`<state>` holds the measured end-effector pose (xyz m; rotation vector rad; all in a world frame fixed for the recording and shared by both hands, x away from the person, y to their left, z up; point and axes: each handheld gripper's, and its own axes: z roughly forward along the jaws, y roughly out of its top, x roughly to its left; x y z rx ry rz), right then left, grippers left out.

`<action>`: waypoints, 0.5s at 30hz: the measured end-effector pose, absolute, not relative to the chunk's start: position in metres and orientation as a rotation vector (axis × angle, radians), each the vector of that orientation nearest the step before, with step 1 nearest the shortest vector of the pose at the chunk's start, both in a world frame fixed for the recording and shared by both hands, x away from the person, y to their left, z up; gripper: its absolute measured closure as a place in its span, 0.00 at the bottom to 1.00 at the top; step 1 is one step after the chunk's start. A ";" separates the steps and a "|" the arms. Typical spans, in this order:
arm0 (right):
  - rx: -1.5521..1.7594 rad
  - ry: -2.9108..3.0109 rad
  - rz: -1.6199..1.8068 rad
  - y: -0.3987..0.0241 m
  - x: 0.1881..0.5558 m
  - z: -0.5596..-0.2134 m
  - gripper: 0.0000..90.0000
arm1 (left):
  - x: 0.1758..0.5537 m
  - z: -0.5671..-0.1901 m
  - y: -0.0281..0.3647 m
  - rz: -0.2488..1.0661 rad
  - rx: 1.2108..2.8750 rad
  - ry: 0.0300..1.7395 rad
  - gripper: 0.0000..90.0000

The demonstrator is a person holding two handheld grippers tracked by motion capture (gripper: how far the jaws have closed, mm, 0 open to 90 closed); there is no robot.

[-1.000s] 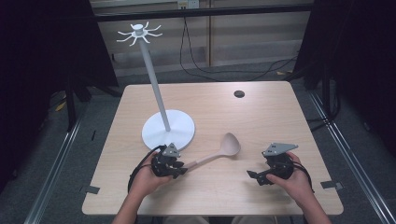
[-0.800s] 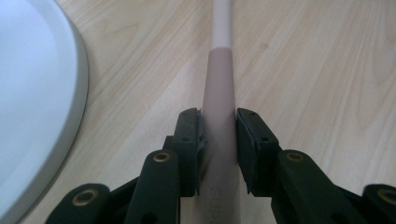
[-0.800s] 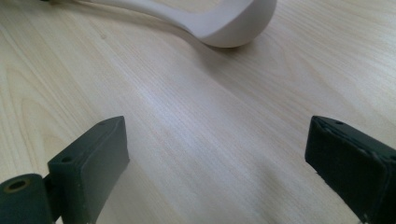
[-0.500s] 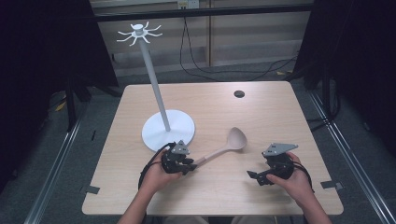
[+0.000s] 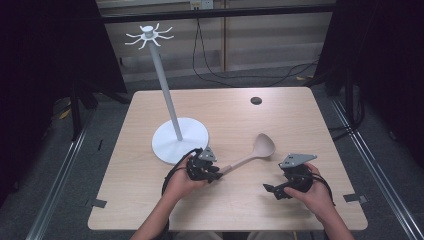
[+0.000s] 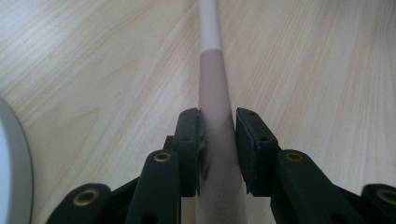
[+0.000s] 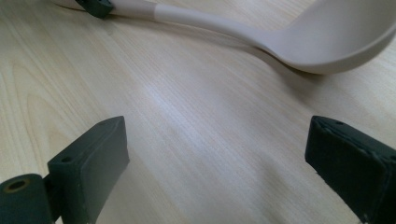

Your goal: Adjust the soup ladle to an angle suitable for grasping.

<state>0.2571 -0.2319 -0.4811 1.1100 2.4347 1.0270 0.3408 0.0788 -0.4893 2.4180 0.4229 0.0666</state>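
A beige ladle (image 5: 255, 151) lies across the middle of the wooden table (image 5: 280, 115), its bowl (image 7: 341, 39) toward the far right. My left gripper (image 5: 216, 173) is shut on the ladle's handle (image 6: 215, 107), both pads pressed against its brownish end. A white stand (image 5: 180, 140) with a tall pole and hooked arms at the top (image 5: 148, 35) rises just behind the left hand. My right gripper (image 5: 270, 190) rests low near the front right, jaws wide open with bare table between them; its fingers (image 7: 95, 156) point toward the ladle.
A small dark round hole (image 5: 256, 100) sits in the table near the far edge. The stand's round base (image 6: 11, 172) lies close to the left gripper. Metal rails and cables run along the floor around the table.
The left gripper has carried the ladle to the right and a little forward, swinging its bowl toward the right gripper. The right gripper has stayed put.
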 end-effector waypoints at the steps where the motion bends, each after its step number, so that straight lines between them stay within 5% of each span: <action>1: 1.100 2.437 1.034 -0.231 0.258 -0.482 0.06 | 0.341 -0.490 0.077 0.056 2.398 0.443 0.79; 8: 1.055 2.484 1.006 -0.225 0.259 -0.484 0.06 | 0.341 -0.491 0.081 0.035 2.370 0.502 0.76; 15: 0.970 2.535 1.020 -0.219 0.265 -0.480 0.04 | 0.335 -0.487 0.092 0.067 2.273 0.605 0.45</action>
